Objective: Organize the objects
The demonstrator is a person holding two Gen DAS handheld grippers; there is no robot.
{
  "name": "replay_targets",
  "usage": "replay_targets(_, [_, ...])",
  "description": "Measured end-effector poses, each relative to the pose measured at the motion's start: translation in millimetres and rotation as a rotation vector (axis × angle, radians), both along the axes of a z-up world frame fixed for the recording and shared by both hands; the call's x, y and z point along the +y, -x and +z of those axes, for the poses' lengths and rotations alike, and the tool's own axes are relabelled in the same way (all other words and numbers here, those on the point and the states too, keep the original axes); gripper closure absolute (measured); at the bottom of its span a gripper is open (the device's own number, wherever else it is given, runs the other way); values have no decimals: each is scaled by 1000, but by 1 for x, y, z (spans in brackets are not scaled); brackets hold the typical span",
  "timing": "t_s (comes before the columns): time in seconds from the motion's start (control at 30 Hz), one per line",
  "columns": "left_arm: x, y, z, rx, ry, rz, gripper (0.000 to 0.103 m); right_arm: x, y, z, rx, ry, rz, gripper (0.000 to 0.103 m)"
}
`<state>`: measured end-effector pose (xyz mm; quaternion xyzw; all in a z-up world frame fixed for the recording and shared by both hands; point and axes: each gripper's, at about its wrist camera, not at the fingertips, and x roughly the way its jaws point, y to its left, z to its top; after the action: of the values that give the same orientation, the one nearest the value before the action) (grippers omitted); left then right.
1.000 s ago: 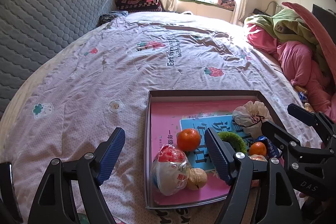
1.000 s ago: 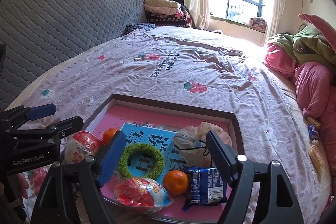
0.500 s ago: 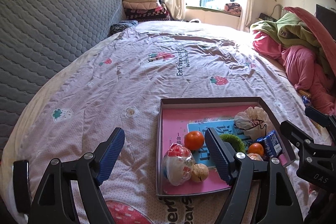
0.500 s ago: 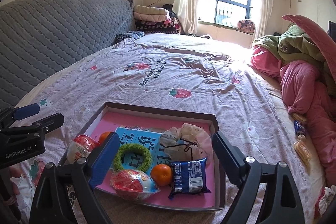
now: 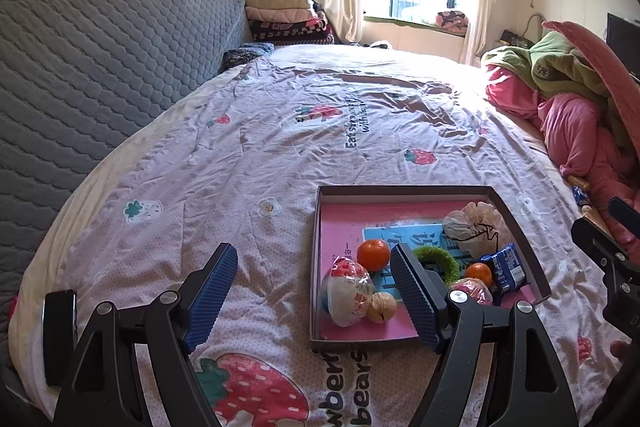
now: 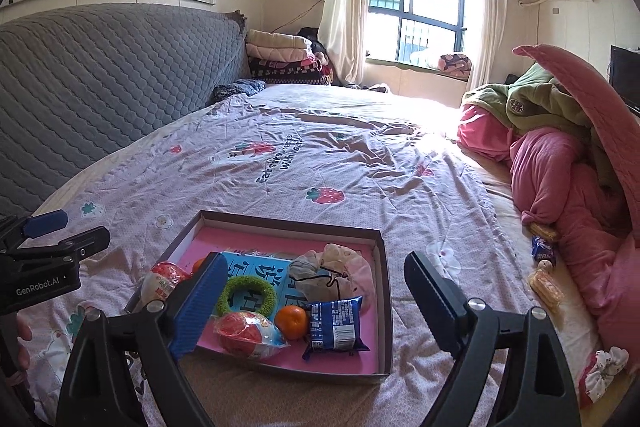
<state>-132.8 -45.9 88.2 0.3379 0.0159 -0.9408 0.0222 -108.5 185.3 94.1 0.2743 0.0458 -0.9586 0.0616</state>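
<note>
Pink-lined tray (image 6: 384, 267); strawberry-print lilac bedspread (image 6: 320, 167); blue fingers (image 5: 212, 291).

- The green ring (image 5: 438, 259) in the tray (image 5: 400, 190) is half hidden behind a left tongs finger (image 5: 412, 295).
- The second orange (image 6: 199, 264) beside that ring shows only a sliver.
- The book (image 6: 260, 267) print under the ring is mostly covered.

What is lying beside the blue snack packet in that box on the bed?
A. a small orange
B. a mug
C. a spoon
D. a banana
A: a small orange lies right against the blue snack packet inside the box.
</note>
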Motion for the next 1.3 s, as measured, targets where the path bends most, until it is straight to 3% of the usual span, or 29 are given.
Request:
replay_targets(0.5, [-7,-35,1,1,13,26,23,13,-40,15,43,-4,-26,13])
replay_targets(1.3, [-4,-52,-40,-16,-1,-2,23,17,-55,-21,5,-16,-30,13])
